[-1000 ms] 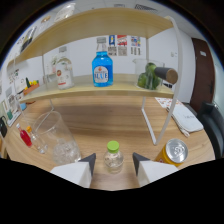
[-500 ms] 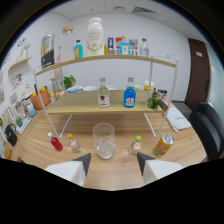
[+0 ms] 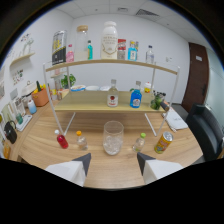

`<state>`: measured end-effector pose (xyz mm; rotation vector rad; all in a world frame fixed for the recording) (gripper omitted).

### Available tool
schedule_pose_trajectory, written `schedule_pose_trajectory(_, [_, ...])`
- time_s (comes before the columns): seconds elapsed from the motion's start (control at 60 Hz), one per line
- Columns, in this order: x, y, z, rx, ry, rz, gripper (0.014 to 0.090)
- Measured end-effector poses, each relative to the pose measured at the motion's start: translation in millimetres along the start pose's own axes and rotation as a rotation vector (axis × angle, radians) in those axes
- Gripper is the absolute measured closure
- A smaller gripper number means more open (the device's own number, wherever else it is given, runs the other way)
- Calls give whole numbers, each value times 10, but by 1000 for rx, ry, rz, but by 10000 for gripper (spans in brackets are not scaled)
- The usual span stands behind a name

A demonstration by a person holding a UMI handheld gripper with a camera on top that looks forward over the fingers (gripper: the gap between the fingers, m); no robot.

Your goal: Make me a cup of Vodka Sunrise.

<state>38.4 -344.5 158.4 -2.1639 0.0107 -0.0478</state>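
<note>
Glass (image 3: pixel 113 137) sat on the wooden table (image 3: pixel 45 145), clear tumbler with what looked like ice in the bottom, just ahead of my gripper (image 3: pixel 113 163) and centred on the gap between the fingers. Fingers were spread wide, white pads (image 3: pixel 69 171) each side, nothing between them, nothing touched. Left of the glass: a small bottle with an orange cap (image 3: pixel 80 140), then a red bottle (image 3: pixel 61 140) further left, both upright. Right of the glass: a small green-capped bottle (image 3: pixel 139 143), upright, then a yellow-orange can (image 3: pixel 163 142) near the shelf leg. Behind the glass stood a two-tier wooden shelf (image 3: pixel 90 104). Lower tier held a clear bottle with a red label (image 3: pixel 113 94) and a blue bottle (image 3: pixel 135 96) side by side, directly beyond the glass; I couldn't read either label, so couldn't confirm which was vodka. A green plant (image 3: pixel 157 100) sat at the right end of that tier. Top tier carried a large white jar (image 3: pixel 109 40) and several smaller bottles, too small to identify. An orange pot (image 3: pixel 40 95) stood at the far left of the table, and a black chair (image 3: pixel 206 129) was off to the right.
</note>
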Motion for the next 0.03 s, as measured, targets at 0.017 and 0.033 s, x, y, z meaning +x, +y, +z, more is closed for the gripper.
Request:
schedule_pose_trajectory(0.017, [-3, 2, -7, 1, 1, 0, 189])
schedule_pose_trajectory(0.033, [-7, -1, -10, 1, 2, 1, 189])
